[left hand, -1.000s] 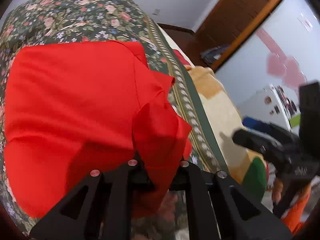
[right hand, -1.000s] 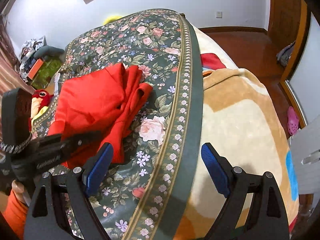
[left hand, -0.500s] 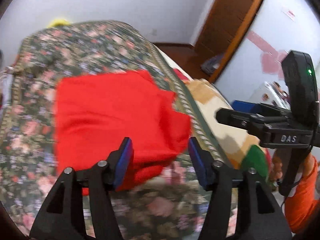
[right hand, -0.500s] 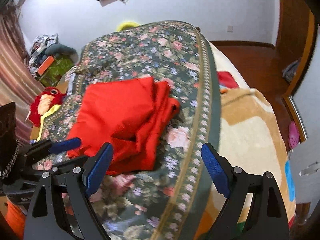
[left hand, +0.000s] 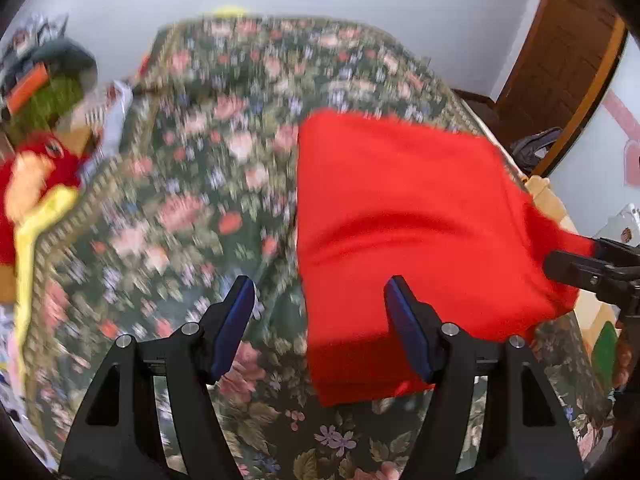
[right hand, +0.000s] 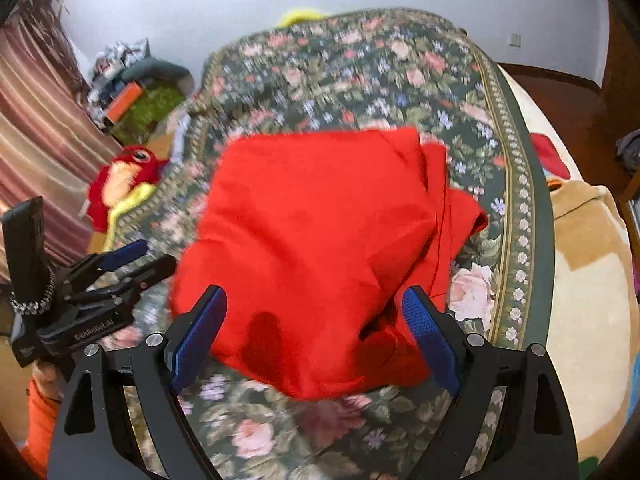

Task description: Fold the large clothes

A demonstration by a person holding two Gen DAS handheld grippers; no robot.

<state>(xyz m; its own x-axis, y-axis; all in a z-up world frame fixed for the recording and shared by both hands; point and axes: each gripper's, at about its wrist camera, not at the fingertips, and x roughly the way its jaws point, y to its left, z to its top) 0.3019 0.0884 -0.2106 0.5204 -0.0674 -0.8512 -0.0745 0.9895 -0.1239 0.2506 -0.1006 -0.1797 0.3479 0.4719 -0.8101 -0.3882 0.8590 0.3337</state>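
A red garment point(left hand: 408, 216) lies folded in a rough rectangle on the floral bedspread point(left hand: 200, 208). It also shows in the right wrist view point(right hand: 320, 240), with loose layers bunched at its right edge. My left gripper point(left hand: 322, 328) is open and empty, its right finger over the garment's near left corner. My right gripper point(right hand: 314, 336) is open, its blue pads either side of the garment's near edge. The right gripper also shows at the garment's right edge in the left wrist view point(left hand: 592, 268).
A red and yellow plush toy point(right hand: 120, 188) lies at the bed's left side. A tan blanket point(right hand: 588, 264) covers the bed's right side. Clutter point(right hand: 136, 88) and a striped curtain point(right hand: 36, 152) stand at the left. A wooden door point(left hand: 560, 48) is at the far right.
My left gripper let go of the red garment, opened and swung left. The garment dropped flat onto the bedspread. My right gripper moved in over the garment's near edge.
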